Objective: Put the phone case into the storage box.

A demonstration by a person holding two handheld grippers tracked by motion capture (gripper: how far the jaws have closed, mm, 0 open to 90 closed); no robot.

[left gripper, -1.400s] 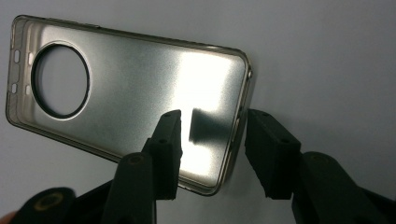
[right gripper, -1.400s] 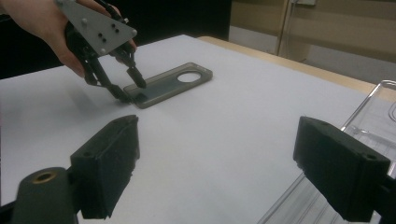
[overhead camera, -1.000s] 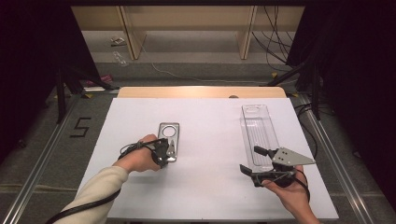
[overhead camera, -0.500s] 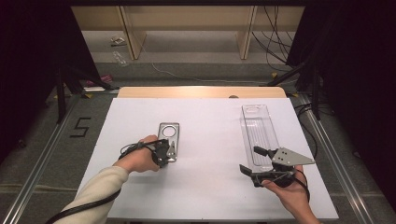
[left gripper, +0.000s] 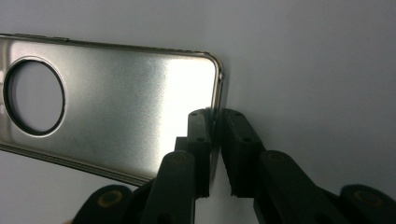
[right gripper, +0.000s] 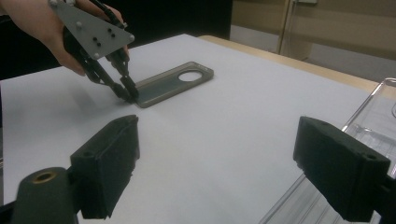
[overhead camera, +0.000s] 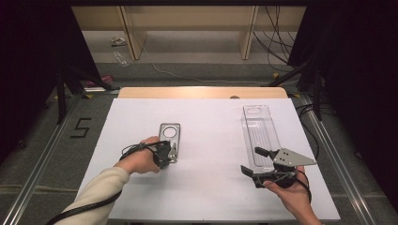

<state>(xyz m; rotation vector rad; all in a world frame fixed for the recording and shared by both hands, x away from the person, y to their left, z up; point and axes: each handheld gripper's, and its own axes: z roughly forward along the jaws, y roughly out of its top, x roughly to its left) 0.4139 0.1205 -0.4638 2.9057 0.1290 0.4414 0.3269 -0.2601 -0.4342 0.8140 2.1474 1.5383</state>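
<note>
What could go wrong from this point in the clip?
The left gripper pinches only the thin rim at one short end of the metal phone case, so the case may pivot or slip out if lifted. The case lies flat on the white table, so dragging it might scrape the surface. The right gripper hangs open beside the near end of the clear plastic tray and might nudge it.
</note>
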